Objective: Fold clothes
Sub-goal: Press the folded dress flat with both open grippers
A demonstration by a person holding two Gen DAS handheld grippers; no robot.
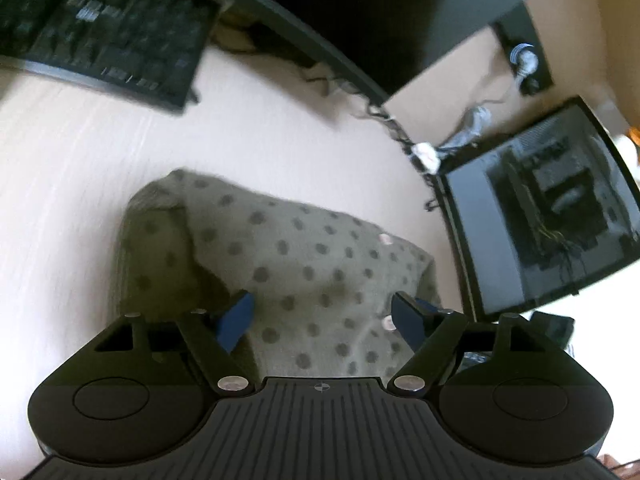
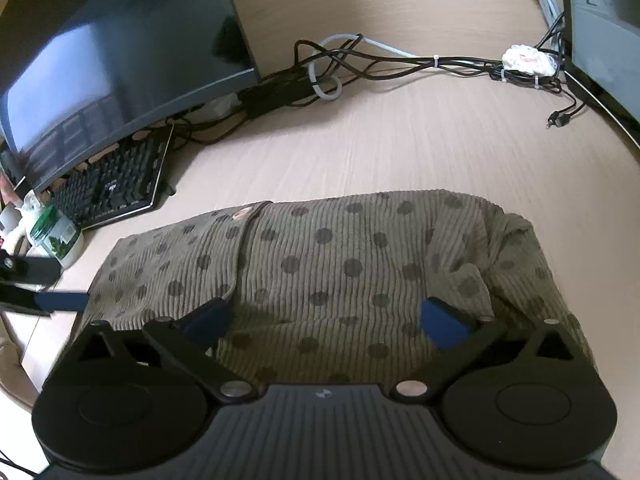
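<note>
— What's carrying it all?
— A pale wood-grain desk (image 2: 400,148).
— And on it?
— A folded dotted garment (image 2: 320,264), keyboard (image 2: 116,188), monitor (image 2: 120,48), tangled cables (image 2: 400,64), a green-lidded jar (image 2: 56,236).

Each gripper, left (image 1: 322,316) and right (image 2: 326,320), has a black ribbed body, silver screws and blue pads (image 2: 442,322).

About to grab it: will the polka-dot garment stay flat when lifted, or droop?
The polka-dot garment will probably droop: its ribbed fabric already bunches into soft folds at one end. It likely drags rather than slides on the wooden desk. Both tools, left and right, are open.
</note>
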